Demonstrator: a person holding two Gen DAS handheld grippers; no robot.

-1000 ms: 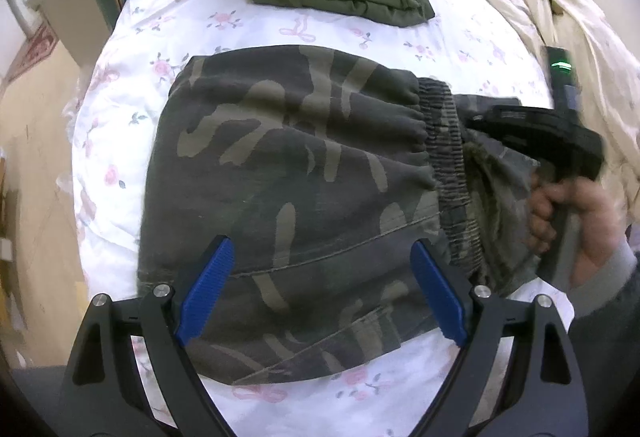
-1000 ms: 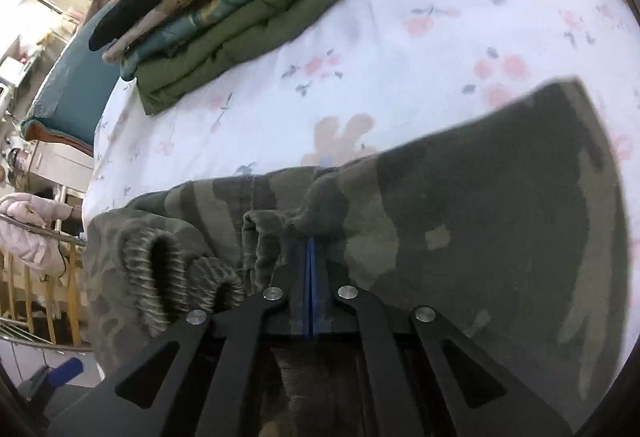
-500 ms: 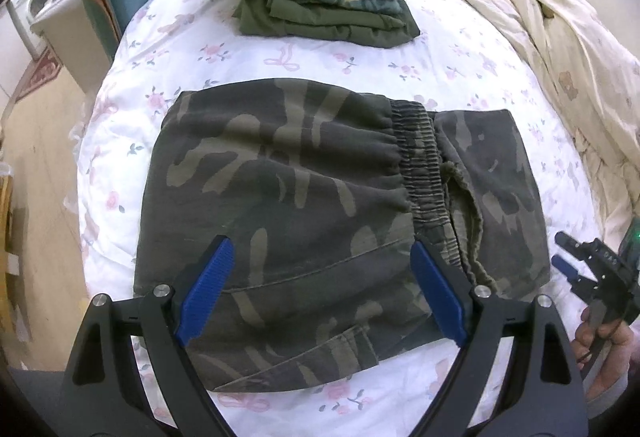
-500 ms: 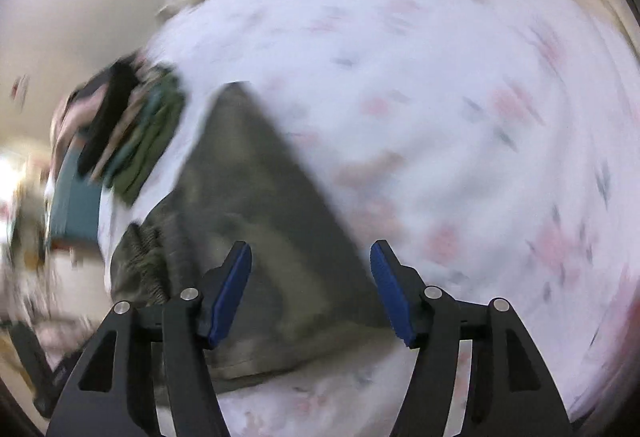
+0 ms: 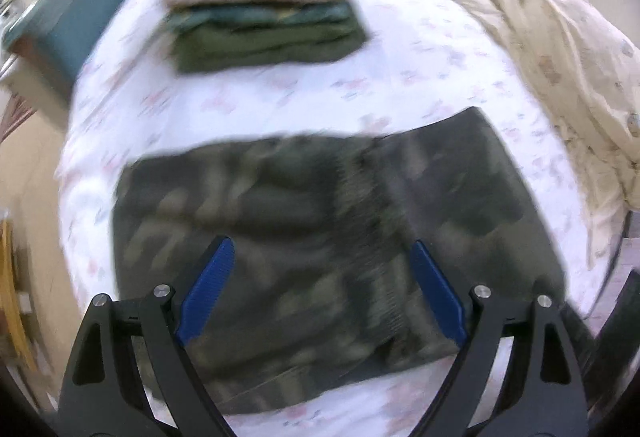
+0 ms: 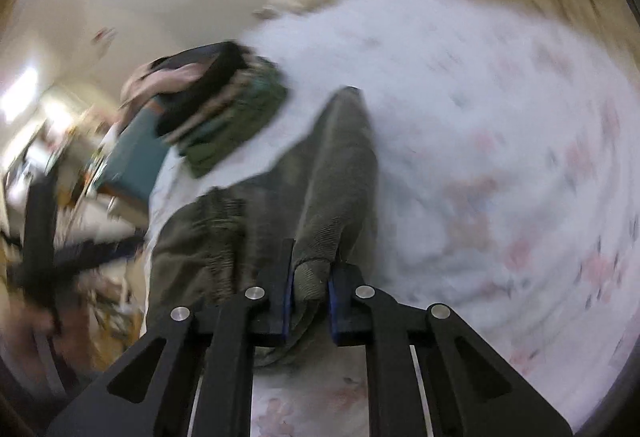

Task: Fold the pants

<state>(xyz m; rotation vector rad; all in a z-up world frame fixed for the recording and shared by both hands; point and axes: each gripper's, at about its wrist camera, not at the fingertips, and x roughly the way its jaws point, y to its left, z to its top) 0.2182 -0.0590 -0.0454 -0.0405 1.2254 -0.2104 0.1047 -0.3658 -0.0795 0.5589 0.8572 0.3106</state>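
Folded camouflage pants [image 5: 312, 237] lie on the floral bed sheet [image 5: 280, 93], blurred by motion. My left gripper [image 5: 320, 293] is open and empty, hovering above the pants' near half. In the right wrist view my right gripper [image 6: 310, 295] is shut on a bunched edge of the camouflage pants [image 6: 320, 197], with cloth pinched between the blue pads [image 6: 334, 301]. The left gripper shows as a dark blur at the left of that view [image 6: 40, 221].
A stack of folded clothes [image 5: 260, 9] sits at the far side of the bed, also seen in the right wrist view [image 6: 216, 109]. A rumpled cream duvet [image 5: 540, 37] lies along the right. The bed edge and floor [image 5: 28, 177] are at the left.
My right gripper let go of the pants, swung round to their near right edge and shut on it. My left gripper pulled back and tilted up, staying open.
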